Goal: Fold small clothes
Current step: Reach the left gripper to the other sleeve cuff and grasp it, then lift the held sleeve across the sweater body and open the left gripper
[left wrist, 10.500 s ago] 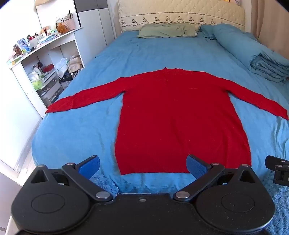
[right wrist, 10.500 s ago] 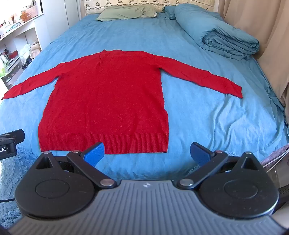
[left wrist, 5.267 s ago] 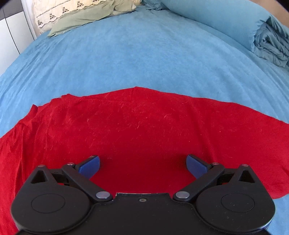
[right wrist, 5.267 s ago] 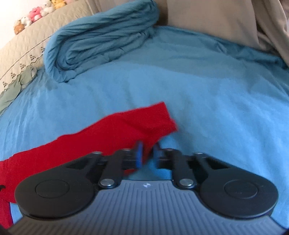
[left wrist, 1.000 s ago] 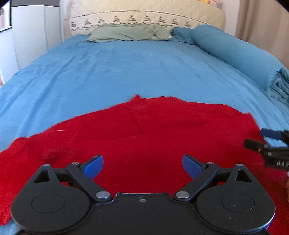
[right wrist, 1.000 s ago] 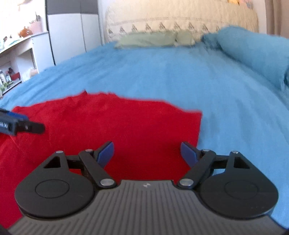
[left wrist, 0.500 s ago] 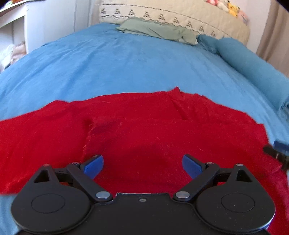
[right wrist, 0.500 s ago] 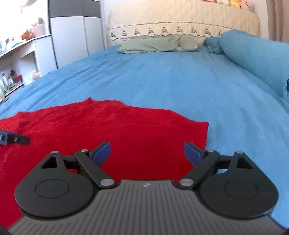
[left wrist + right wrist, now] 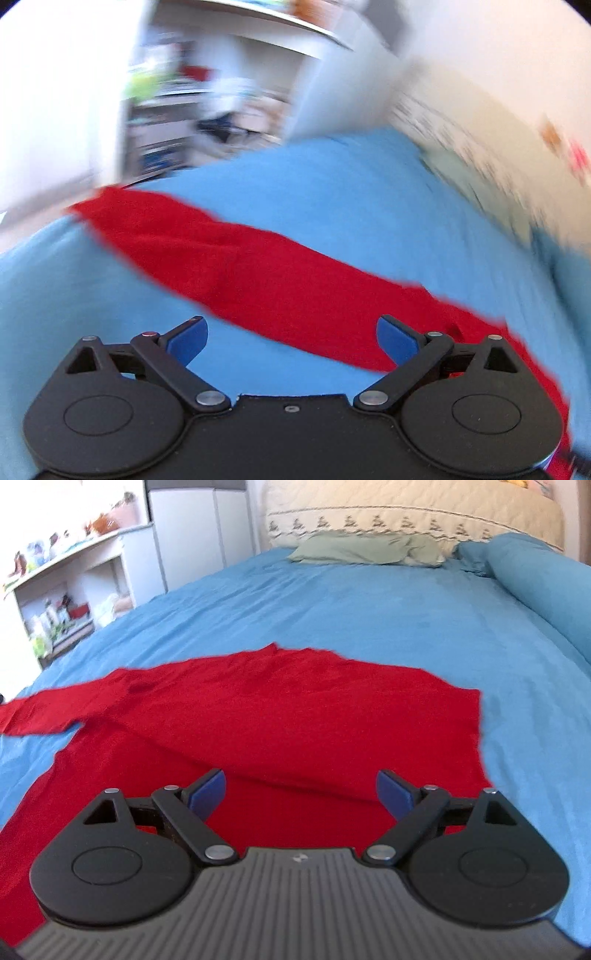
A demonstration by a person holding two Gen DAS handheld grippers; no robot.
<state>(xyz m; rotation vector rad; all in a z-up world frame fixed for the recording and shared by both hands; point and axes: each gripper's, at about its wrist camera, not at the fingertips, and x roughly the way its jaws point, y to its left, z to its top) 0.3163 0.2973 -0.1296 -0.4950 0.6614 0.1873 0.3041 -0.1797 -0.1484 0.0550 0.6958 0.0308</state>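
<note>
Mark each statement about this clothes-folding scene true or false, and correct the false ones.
1. The red sweater lies on a blue bedsheet. True.
2. The right gripper is clamped on the sweater. False: its jaws stand open and hold nothing.
3. The sweater's left sleeve lies stretched out across the sheet. True.
4. The left gripper is shut. False: it is open.
5. A green pillow lies by the headboard. True.
</note>
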